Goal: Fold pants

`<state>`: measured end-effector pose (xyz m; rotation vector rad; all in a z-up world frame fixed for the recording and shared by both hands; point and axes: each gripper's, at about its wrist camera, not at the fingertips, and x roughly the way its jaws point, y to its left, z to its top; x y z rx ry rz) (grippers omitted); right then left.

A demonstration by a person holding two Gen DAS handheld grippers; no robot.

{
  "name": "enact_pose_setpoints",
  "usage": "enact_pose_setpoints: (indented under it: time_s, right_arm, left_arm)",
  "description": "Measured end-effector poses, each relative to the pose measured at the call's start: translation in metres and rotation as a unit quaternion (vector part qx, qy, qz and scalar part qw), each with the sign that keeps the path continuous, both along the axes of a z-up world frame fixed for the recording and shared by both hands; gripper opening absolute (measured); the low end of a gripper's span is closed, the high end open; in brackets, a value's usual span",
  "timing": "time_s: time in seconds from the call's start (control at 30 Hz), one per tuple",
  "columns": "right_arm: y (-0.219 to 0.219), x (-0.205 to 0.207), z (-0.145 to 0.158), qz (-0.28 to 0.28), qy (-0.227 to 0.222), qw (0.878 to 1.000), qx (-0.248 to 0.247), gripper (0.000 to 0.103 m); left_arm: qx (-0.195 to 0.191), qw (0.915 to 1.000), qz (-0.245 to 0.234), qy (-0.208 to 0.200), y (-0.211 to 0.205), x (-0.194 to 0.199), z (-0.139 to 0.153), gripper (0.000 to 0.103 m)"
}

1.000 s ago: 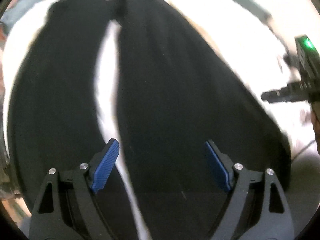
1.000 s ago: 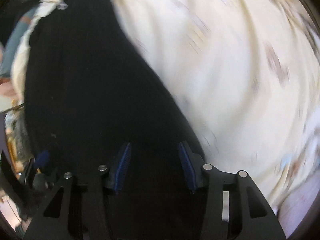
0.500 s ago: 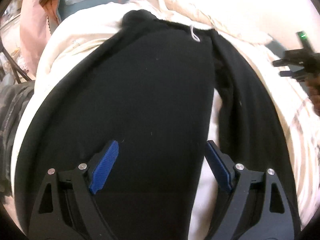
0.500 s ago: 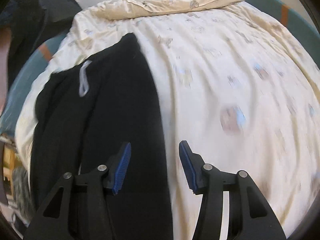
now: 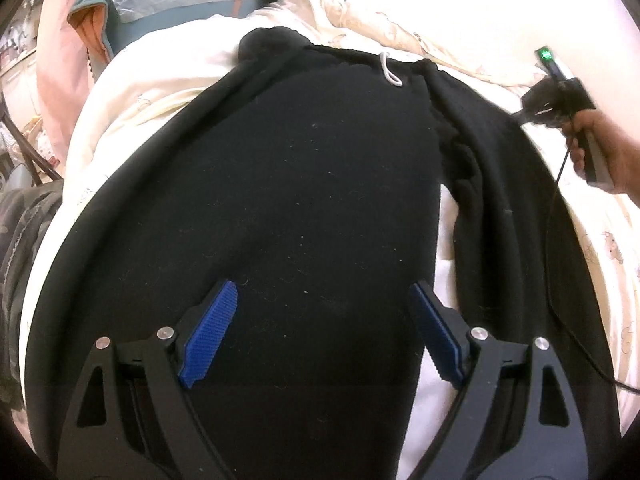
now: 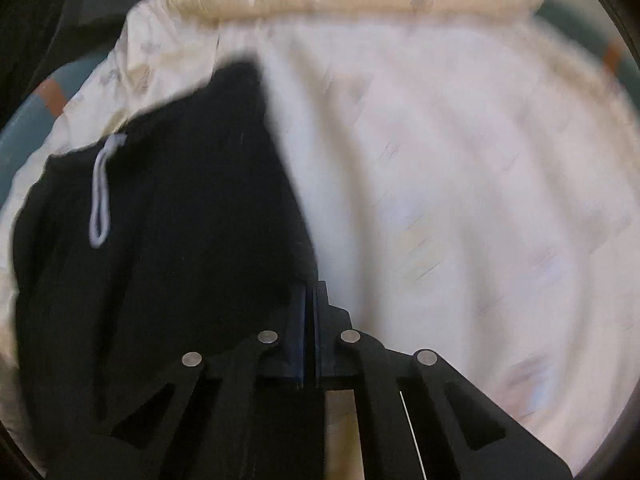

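Observation:
Black pants (image 5: pixel 304 200) lie spread on a cream bed sheet (image 5: pixel 140 96), waistband and white drawstring (image 5: pixel 390 70) at the far end. My left gripper (image 5: pixel 324 300) is open and hovers low over the left leg. In the right wrist view the pants (image 6: pixel 168 220) fill the left half, with the drawstring (image 6: pixel 102 196) showing. My right gripper (image 6: pixel 310 292) is shut at the pants' right edge; whether cloth is pinched between the pads I cannot tell. The right gripper also shows in the left wrist view (image 5: pixel 520 114) at the pants' right side, held by a hand.
A cream patterned sheet (image 6: pixel 460 200) covers the bed to the right of the pants. A teal pillow (image 5: pixel 160 12) and pink cloth (image 5: pixel 64 40) lie at the far left. A black cable (image 5: pixel 556 260) trails across the right leg.
The right gripper has closed from open and moved toward the waistband at the pants' right edge. The left gripper stayed open over the left leg, barely shifting.

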<state>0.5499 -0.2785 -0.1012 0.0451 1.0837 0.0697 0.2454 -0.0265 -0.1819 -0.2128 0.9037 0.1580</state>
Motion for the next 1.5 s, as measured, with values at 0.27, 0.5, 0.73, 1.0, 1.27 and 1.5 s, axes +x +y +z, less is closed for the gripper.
enact_pose_setpoints:
  time_s: [0.27, 0.5, 0.73, 1.0, 1.27, 1.5]
  right_arm:
    - [-0.022, 0.011, -0.03, -0.032, 0.054, 0.992, -0.108, 0.004]
    - [0.003, -0.023, 0.006, 0.022, 0.051, 0.993, -0.108, 0.019]
    - [0.033, -0.174, 0.012, 0.122, 0.105, 0.986, 0.04, 0.051]
    - [-0.042, -0.292, 0.0, 0.041, 0.133, 0.99, 0.034, 0.063]
    - [-0.059, -0.311, -0.043, 0.049, 0.188, 0.98, 0.053, 0.024]
    - [-0.098, -0.319, 0.019, 0.014, 0.122, 0.991, 0.06, 0.002]
  left_arm:
    - [0.014, 0.9998, -0.01, -0.007, -0.007, -0.002, 0.002, 0.085]
    - [-0.004, 1.0, 0.004, -0.002, 0.002, 0.001, 0.002, 0.085]
    - [-0.013, 0.9998, 0.0, -0.015, 0.004, -0.003, 0.01, 0.085]
    - [-0.034, 0.9989, -0.031, -0.011, -0.007, -0.011, 0.016, 0.085]
    - [0.013, 0.9978, -0.056, -0.032, -0.023, -0.025, 0.024, 0.085]
    - [0.019, 0.9966, -0.067, -0.045, -0.029, -0.031, 0.029, 0.085]
